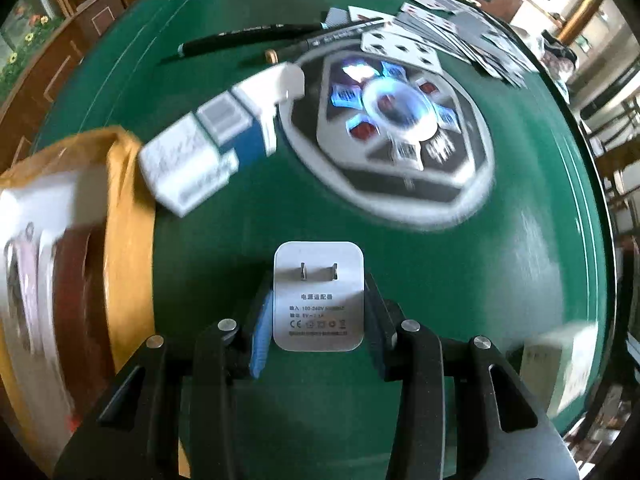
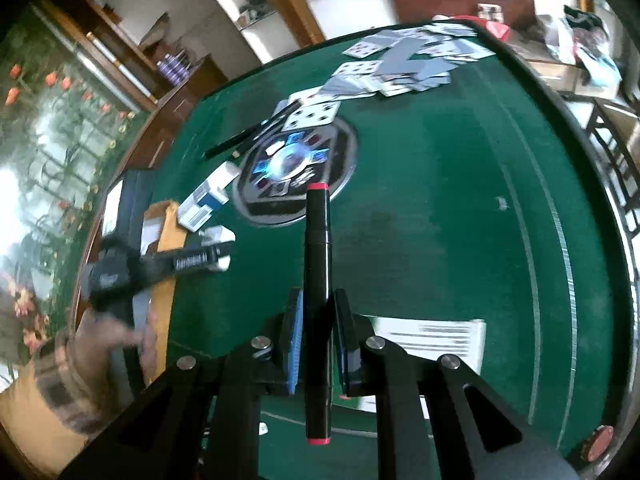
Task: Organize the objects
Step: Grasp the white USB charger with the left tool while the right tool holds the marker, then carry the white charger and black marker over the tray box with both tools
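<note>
**Both grippers loaded: charger left, marker right**

Left gripper (image 1: 319, 312) pinches a white charger (image 1: 319, 296) by its sides, prong face toward the camera, held above the green table (image 1: 400, 280). To its left, a yellow box (image 1: 124, 208) with blurred contents inside. Just past the box, blue-and-white cartons (image 1: 208, 140) lie in a row, touching each other. A white box (image 1: 560, 364) sits near the table's right edge. Mid-table: the round control panel (image 1: 392, 136), lit blue. Beyond it, two dark pens (image 1: 256, 38) lie side by side, one reaching into the scattered playing cards (image 1: 440, 36) at the far right.

Right gripper (image 2: 317, 344) is clamped on a black marker (image 2: 317, 280) with red ends, upright between the fingers, sticking out both ways. Below right of it, a white paper (image 2: 436, 340) on the felt. In this view the left gripper (image 2: 208, 256) appears at left over the yellow box (image 2: 168, 232), blurred, white charger (image 2: 220, 240) in its jaws. Cartons (image 2: 204, 200) next, then the panel (image 2: 292, 168), then cards (image 2: 400, 64) at the far edge.
</note>
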Action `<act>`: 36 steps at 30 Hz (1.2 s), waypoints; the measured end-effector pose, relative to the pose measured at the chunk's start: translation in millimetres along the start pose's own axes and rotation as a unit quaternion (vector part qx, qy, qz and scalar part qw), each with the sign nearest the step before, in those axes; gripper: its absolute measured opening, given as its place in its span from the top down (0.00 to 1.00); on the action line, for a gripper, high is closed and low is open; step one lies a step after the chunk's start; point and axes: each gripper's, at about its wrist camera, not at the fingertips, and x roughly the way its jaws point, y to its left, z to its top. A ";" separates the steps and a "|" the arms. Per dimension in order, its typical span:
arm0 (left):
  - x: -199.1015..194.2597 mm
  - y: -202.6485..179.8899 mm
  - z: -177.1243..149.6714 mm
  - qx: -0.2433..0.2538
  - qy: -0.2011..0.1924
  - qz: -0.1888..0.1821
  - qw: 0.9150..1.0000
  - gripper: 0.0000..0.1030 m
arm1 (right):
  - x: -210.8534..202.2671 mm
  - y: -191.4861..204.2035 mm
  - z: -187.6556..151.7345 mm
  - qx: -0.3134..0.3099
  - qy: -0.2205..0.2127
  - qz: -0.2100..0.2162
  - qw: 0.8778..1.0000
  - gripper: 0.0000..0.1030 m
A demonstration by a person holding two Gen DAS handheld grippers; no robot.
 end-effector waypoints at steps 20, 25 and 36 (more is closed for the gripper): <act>-85.6 33.5 -79.7 0.018 -0.045 0.008 0.999 0.62 | 53.0 113.1 -6.1 -0.102 0.049 0.037 0.993 0.87; -102.4 51.7 -88.4 0.008 -0.057 0.014 0.998 0.62 | 55.7 137.9 -6.3 -0.120 0.051 0.047 0.990 0.87; -125.3 100.7 -109.9 -0.031 -0.070 0.013 0.997 0.62 | 69.2 187.5 -17.7 -0.147 0.063 0.064 0.985 0.87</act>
